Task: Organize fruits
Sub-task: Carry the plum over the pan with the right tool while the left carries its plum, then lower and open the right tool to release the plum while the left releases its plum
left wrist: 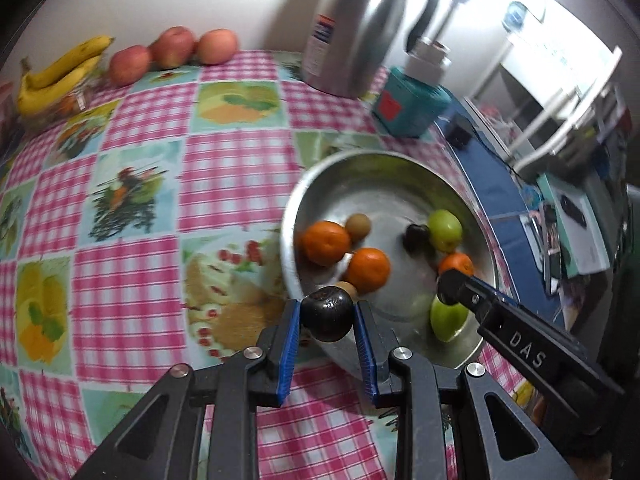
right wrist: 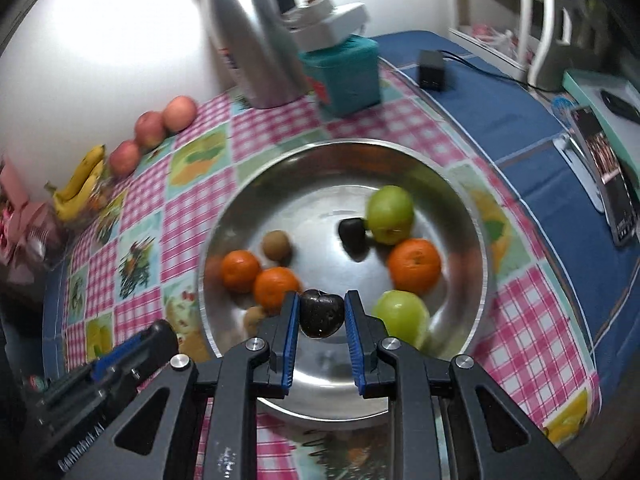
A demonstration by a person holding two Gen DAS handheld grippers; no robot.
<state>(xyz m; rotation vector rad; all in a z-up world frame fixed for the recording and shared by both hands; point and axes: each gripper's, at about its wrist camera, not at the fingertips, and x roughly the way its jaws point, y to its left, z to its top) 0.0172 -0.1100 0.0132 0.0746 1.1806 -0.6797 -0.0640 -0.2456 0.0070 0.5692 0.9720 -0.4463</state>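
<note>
- Left wrist view: our left gripper is clamped on a dark plum, low in the centre of the frame, right at the near-left rim of the metal bowl.
- Inside the bowl we see two oranges on its left side with a small brown fruit just above them, plus a green apple and a dark fruit touching it further right.
- The other gripper pokes in from the lower right, over the bowl's right edge; a second green apple sits just under its tip.
- Upper left of the frame: bananas and three red apples lined up by the wall. A steel thermos jug stands top centre.
- Right wrist view: our right gripper is clenched around another dark plum, held over the near part of the bowl, low centre of the frame.
- The bowl fills the middle here, sitting on the pink checkered tablecloth. Oranges on the left, one orange between two green apples on the right.
- The left gripper's tip shows in the lower left corner, outside the bowl's rim.
</note>
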